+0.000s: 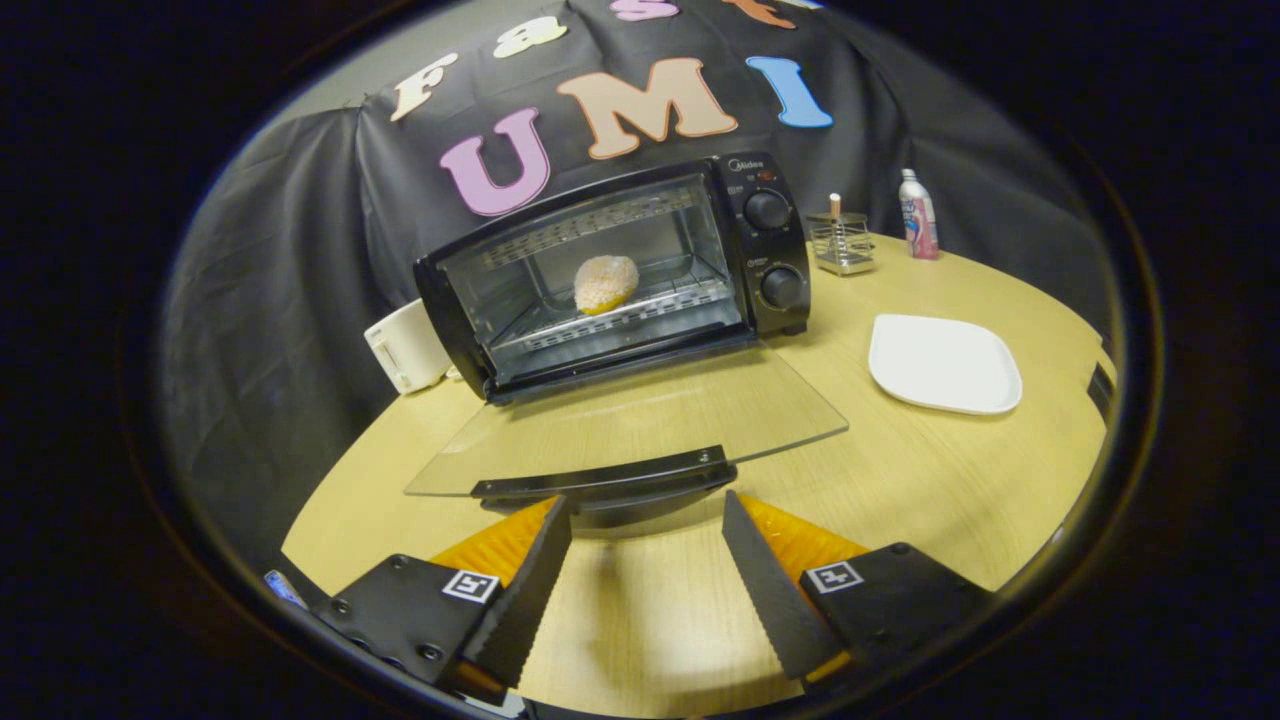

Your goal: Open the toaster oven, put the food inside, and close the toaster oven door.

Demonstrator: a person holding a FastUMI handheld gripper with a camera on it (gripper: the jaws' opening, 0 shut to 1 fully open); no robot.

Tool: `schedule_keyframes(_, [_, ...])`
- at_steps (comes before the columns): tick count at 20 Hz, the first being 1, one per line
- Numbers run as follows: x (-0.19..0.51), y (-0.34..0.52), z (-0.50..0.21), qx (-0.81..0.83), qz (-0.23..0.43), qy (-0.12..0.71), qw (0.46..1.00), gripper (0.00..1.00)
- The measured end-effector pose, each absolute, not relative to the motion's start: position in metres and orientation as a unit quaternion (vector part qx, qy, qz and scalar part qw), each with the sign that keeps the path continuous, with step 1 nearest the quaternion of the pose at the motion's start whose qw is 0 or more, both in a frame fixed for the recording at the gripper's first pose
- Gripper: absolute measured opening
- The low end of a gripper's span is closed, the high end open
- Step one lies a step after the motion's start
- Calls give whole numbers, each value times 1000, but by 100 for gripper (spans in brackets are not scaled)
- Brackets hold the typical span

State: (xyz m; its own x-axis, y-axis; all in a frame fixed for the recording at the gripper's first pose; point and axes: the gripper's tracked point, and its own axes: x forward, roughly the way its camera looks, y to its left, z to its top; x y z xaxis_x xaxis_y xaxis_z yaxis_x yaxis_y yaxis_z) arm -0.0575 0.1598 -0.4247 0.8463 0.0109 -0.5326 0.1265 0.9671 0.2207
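While I look along the fingers, my gripper (647, 510) hangs low over the table (930, 470) with its fingers spread wide and nothing between them. Just ahead of the fingertips sits the door handle (605, 478), a dark bar on the near edge of the glass door (640, 410), which is folded all the way down and lies flat above the tabletop. I cannot tell whether the fingertips touch the handle; they look just short of it. Beyond the door the oven (770, 250) stands open, its two knobs on my right side. The food (605, 283), a pale round lump, rests on the rack (640, 315) inside. Right of the door a white plate (944, 364) lies bare on the table, well apart from the oven. Behind it stand a wire holder (842, 243) and a bottle (917, 214). A white box (407, 345) sits left of the oven
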Motion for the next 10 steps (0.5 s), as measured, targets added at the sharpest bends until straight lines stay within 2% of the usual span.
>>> schedule_keyframes(10, [-47,164,-401,143,-17,253,957,96])
